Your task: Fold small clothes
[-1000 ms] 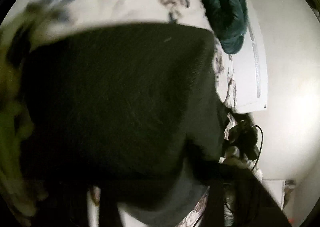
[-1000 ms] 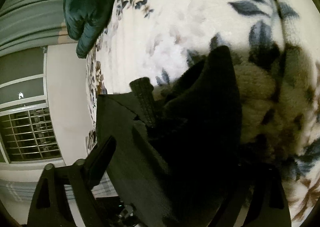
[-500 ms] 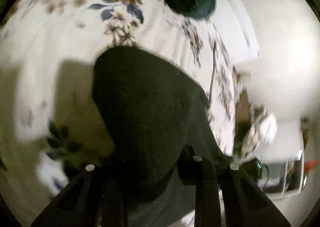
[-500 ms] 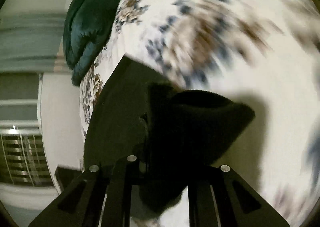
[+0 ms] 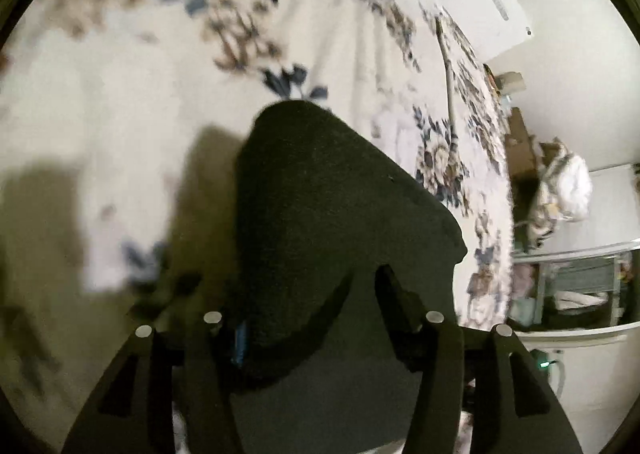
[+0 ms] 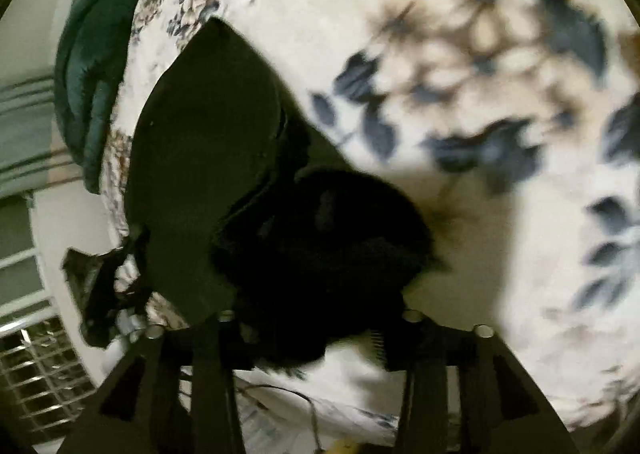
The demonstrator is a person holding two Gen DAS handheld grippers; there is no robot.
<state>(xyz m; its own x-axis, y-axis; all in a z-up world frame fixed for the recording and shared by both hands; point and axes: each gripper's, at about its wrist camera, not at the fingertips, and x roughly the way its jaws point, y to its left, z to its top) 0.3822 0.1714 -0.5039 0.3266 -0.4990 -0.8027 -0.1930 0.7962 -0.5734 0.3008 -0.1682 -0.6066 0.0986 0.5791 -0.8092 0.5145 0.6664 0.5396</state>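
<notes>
Both of my grippers are opening: left gripper (image 5: 312,318) and right gripper (image 6: 316,326) each have the black garment (image 5: 328,206) between loosened fingers. It lies near the edge of the floral blanket (image 5: 120,102); a dark green cushion (image 6: 92,66) sits at the far edge, white walls (image 5: 568,66) beyond.

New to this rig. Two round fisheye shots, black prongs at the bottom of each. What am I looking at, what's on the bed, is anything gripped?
No robot: a person holds a two-finger claw in each hand, with a camera on each looking along the fingers. The prongs are the left claw and the right claw. Both views look down on a white blanket with blue and brown flowers, with a dark teal velvet cushion at its edge. A small black knit garment lies between both claws' fingers; both are opening, and blur hides whether the pads press it.
</notes>
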